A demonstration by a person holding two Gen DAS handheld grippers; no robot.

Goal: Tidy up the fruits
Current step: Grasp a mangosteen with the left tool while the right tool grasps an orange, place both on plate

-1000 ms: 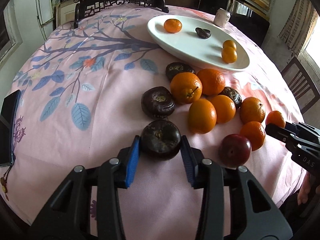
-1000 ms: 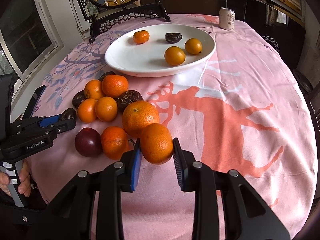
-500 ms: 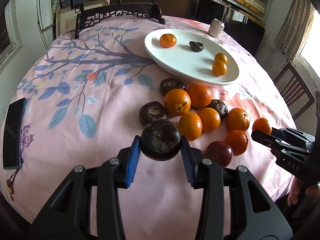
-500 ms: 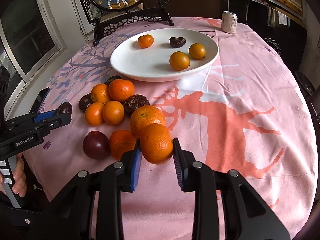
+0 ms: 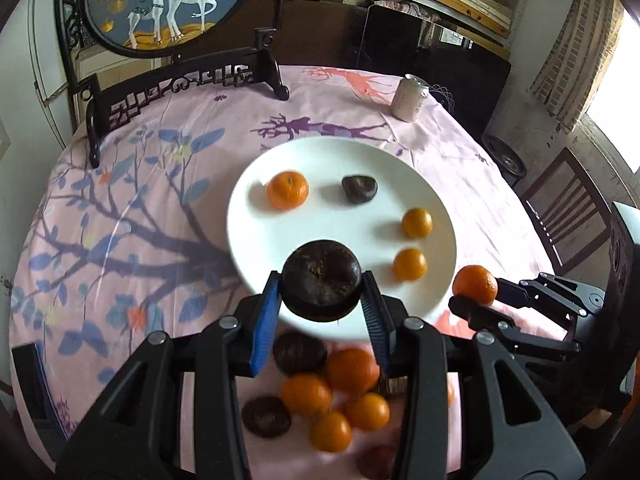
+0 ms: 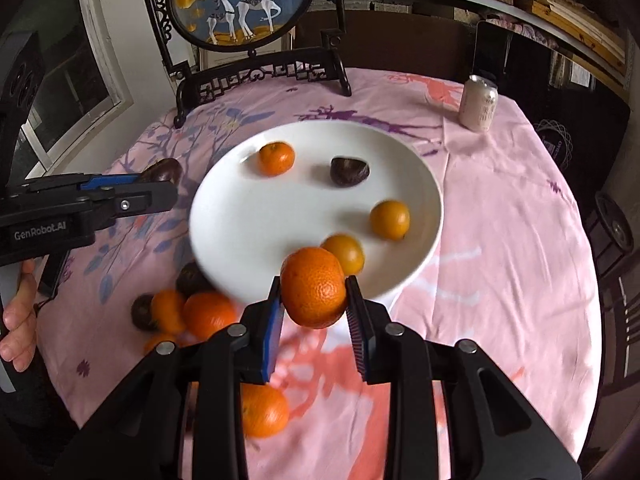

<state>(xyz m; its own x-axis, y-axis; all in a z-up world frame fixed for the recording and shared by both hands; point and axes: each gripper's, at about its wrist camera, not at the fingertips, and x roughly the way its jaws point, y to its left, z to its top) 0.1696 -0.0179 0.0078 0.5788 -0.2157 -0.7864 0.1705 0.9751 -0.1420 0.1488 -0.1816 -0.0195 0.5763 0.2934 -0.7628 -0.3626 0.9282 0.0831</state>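
My left gripper (image 5: 321, 296) is shut on a dark brown round fruit (image 5: 321, 280), held in the air over the near rim of the white plate (image 5: 352, 220). My right gripper (image 6: 314, 304) is shut on an orange (image 6: 314, 287), also raised at the plate's (image 6: 248, 216) near edge. On the plate lie a tangerine (image 5: 287, 190), a dark fruit (image 5: 359, 188) and two small oranges (image 5: 416, 222). A pile of oranges and dark fruits (image 5: 328, 392) stays on the pink cloth below the grippers. In the left wrist view the right gripper (image 5: 476, 294) shows at right with its orange (image 5: 475, 284).
A drink can (image 5: 409, 97) stands beyond the plate. A framed deer screen on a dark carved stand (image 5: 180, 80) sits at the table's far edge. A wooden chair (image 5: 568, 216) is to the right. A hand (image 6: 18, 316) holds the left gripper's handle.
Both grippers rose and moved forward from the fruit pile toward the plate, each carrying its fruit. The pile now lies beneath and behind the fingers.
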